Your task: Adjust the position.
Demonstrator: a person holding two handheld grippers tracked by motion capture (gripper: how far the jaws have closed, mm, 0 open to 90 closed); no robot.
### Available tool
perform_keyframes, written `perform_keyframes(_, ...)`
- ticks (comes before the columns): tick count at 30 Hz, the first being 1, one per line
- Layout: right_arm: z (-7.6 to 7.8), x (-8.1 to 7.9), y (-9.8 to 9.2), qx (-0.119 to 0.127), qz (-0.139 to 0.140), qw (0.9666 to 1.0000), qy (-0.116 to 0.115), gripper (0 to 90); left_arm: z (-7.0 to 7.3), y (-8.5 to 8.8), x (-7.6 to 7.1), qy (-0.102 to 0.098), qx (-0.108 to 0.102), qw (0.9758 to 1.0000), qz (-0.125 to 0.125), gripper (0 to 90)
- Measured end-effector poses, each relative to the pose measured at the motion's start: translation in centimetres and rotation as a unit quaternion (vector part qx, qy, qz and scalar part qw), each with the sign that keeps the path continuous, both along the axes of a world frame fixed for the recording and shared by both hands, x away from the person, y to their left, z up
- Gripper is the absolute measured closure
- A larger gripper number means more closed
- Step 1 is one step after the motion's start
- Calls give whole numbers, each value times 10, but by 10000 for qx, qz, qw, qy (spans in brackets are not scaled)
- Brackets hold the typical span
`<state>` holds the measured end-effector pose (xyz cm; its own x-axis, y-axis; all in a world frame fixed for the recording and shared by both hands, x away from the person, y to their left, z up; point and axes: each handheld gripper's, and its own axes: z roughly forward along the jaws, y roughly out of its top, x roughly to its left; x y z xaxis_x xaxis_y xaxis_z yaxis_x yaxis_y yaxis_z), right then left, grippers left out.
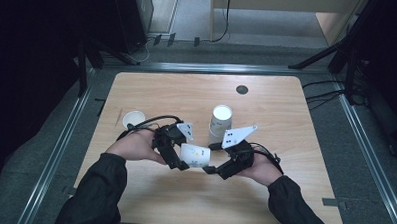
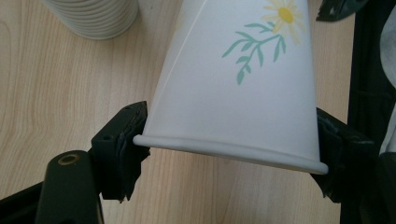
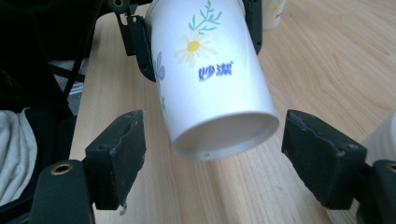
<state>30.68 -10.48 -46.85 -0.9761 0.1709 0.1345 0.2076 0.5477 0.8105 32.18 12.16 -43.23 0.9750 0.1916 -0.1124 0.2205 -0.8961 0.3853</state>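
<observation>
A white paper cup (image 1: pixel 196 155) printed with flowers lies on its side just above the wooden table (image 1: pixel 286 115). My left gripper (image 1: pixel 184 156) is shut on it, the pads pressing the cup (image 2: pixel 233 93) from both sides at its rolled rim, as the left gripper view (image 2: pixel 231 154) shows. My right gripper (image 1: pixel 213 157) faces it from the other side and is open. In the right gripper view (image 3: pixel 212 154) the cup's (image 3: pixel 210 84) recessed base sits between the two pads, with a gap on each side. The left gripper (image 3: pixel 196 32) shows behind it, at the cup's far end.
A stack of white paper cups (image 1: pixel 220 122) stands upside down just behind the grippers, its ribbed side (image 2: pixel 93 16) close to the held cup. A single upright cup (image 1: pixel 133 120) stands at the left. A small dark disc (image 1: pixel 242 89) lies near the table's far edge.
</observation>
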Motion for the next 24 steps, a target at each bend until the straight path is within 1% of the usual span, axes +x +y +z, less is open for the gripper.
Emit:
perform_keyframes(1, -1, 0, 2, -20, 13, 10000, -2, 221, -1, -2, 0, 23, -3, 10000, 19, 223)
perform_keyframes(2, -2, 0, 4, -41, 14, 10000, 5, 221, 0, -3, 0, 40, 45, 10000, 0, 223)
perform_keyframes(5, -3, 1, 9, -36, 67, 10000, 5, 222, -1, -6, -1, 83, 94, 9999, 15, 225)
perform_keyframes(8, -4, 1, 13, -45, 96, 9999, -6, 224, -1, -7, -1, 185, 126, 9997, 36, 226)
perform_keyframes(10, -5, 2, 14, -66, 116, 9999, 14, 227, -1, -8, -1, 201, 149, 9997, 65, 225)
perform_keyframes(11, -6, 1, 15, -78, 129, 9999, 26, 229, 0, -8, -1, 194, 163, 9997, 71, 226)
perform_keyframes(13, -7, 2, 17, -83, 174, 9998, -35, 234, 0, -10, -2, 191, 153, 9997, 70, 227)
perform_keyframes(16, -7, 1, 19, -100, 212, 9997, -55, 241, -1, -11, -3, 170, 191, 9997, 48, 227)
perform_keyframes(18, -7, 1, 20, -115, 237, 9996, -80, 250, -1, -13, -3, 148, 233, 9996, -35, 227)
perform_keyframes(20, -8, 1, 21, -125, 244, 9996, -77, 264, -1, -14, -4, 160, 218, 9996, -24, 227)
perform_keyframes(21, -8, 1, 21, -124, 259, 9996, -85, 273, -1, -14, -4, 142, 247, 9996, -74, 226)
perform_keyframes(22, -8, 0, 21, -130, 267, 9995, -83, 277, -1, -14, -4, 155, 216, 9996, -37, 226)
perform_keyframes(24, -8, 0, 21, -135, 293, 9994, -95, 302, -1, -14, -4, 164, 216, 9996, -38, 227)
